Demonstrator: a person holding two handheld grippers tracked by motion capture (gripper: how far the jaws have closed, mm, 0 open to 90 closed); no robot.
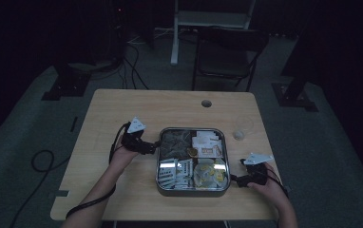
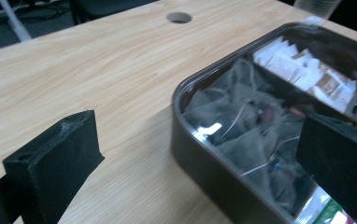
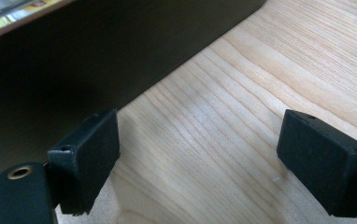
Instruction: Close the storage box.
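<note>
Square metal tray [image 1: 158,164] sits mid-table [image 1: 122,109], packed in compartments: grey mesh tea bags [image 2: 242,116] in the far-left section, white sachets [image 1: 205,142] far right, more packets along the near side.

Left tongs [image 1: 155,147] at the tray's left wall, toward its far corner. In the left gripper view the jaws stand wide and straddle that wall: one jaw over bare wood outside, the other over the tea-bag section inside. Nothing between them but the rim; whether either jaw touches it, cannot tell.

Right tongs [image 1: 234,179] at the tray's near-right corner, low on the table. Jaws wide, empty. In the right gripper view the tray's dark side wall [image 3: 74,60] runs just beside one jaw; the other jaw lies well out over the wood.

A clear cup [image 1: 243,128] stands apart off the tray's far-right corner.

Key relation: tray lies between the two hands, left tongs already across the rim, right tongs outside the wall and not yet over it. Judgement: the left is better placed to close on the rim; the right would need to lift and swing inward first
</note>
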